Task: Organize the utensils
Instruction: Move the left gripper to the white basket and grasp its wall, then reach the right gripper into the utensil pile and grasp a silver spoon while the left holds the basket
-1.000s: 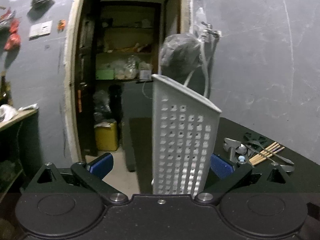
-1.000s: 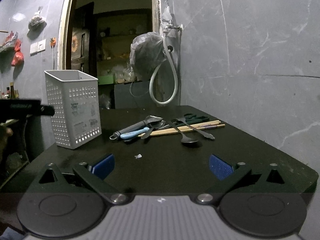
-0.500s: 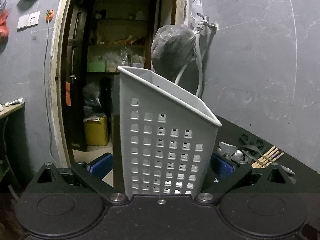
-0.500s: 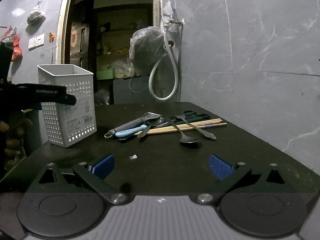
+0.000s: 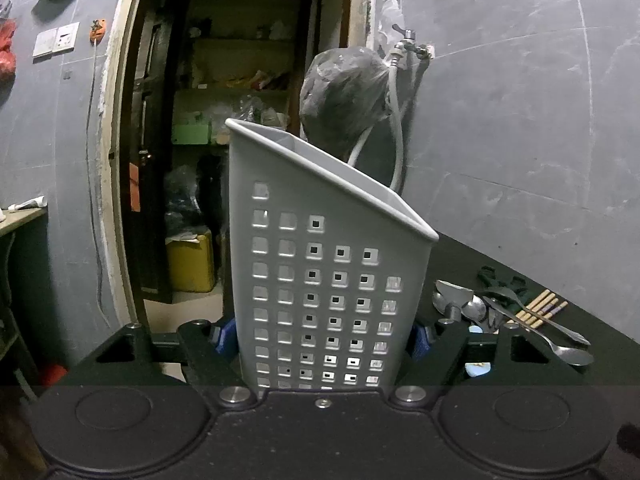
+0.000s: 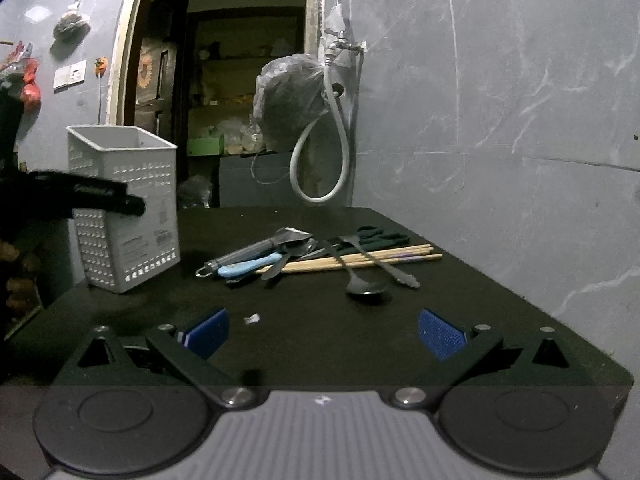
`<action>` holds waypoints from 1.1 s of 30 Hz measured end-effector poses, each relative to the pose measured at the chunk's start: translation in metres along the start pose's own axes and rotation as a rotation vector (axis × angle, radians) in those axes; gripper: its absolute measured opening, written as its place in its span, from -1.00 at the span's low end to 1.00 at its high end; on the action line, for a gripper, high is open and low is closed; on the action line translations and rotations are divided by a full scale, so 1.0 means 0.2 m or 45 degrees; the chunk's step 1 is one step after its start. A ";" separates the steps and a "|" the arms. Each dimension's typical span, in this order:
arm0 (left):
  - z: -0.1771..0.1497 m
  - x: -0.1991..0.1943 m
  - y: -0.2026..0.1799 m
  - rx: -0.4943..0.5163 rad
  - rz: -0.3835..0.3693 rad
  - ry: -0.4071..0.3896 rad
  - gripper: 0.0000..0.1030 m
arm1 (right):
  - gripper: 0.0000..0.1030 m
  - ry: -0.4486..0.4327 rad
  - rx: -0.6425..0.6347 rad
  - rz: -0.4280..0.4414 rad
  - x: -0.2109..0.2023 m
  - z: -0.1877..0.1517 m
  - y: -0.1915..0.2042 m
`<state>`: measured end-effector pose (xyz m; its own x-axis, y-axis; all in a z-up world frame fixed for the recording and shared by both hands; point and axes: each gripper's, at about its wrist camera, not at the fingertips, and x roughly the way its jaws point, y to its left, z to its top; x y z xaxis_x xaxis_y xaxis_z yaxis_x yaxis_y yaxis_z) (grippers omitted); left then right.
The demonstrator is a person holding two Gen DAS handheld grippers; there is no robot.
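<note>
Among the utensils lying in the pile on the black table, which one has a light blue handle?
The utensil with the light blue handle, at the pile's left end, beside the grey metal peeler. The others are metal, wood or dark green.

— What sits ahead of my right tool [image 6: 322, 330]?
— Its jaws gape over the bare black worktop [image 6: 460, 280]; spoons, chopsticks [image 6: 360, 258] beyond.
— And my left tool [image 6: 92, 200]?
— Against the white basket [image 6: 132, 208].

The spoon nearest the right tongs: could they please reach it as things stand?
Probably yes. The right tongs stand open and empty, and bare black table lies between them and the spoon; only a small white scrap sits off to one side.
</note>
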<state>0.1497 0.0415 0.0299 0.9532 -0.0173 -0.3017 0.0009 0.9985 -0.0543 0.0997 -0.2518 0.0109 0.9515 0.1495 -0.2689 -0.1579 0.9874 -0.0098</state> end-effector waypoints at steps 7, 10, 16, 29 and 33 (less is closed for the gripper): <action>-0.04 -0.13 0.00 0.017 -0.053 -0.003 0.50 | 1.00 0.055 0.059 0.048 0.09 0.10 -0.10; -0.07 -0.20 -0.01 0.019 -0.082 -0.004 0.50 | 1.00 0.113 0.050 0.036 0.16 0.15 -0.13; -0.11 -0.30 -0.04 0.023 -0.123 -0.008 0.50 | 1.00 0.201 0.169 0.047 0.27 0.22 -0.25; -0.13 -0.34 0.00 -0.011 -0.153 -0.021 0.50 | 0.28 0.346 0.375 0.092 0.53 0.19 -0.31; -0.12 -0.34 0.00 -0.015 -0.152 -0.022 0.50 | 0.17 0.357 0.504 0.114 0.57 0.20 -0.34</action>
<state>0.0779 0.0423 0.0264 0.9515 -0.1354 -0.2762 0.1117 0.9887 -0.1000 0.2299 -0.2999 0.0189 0.8226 0.2684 -0.5013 -0.0714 0.9233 0.3773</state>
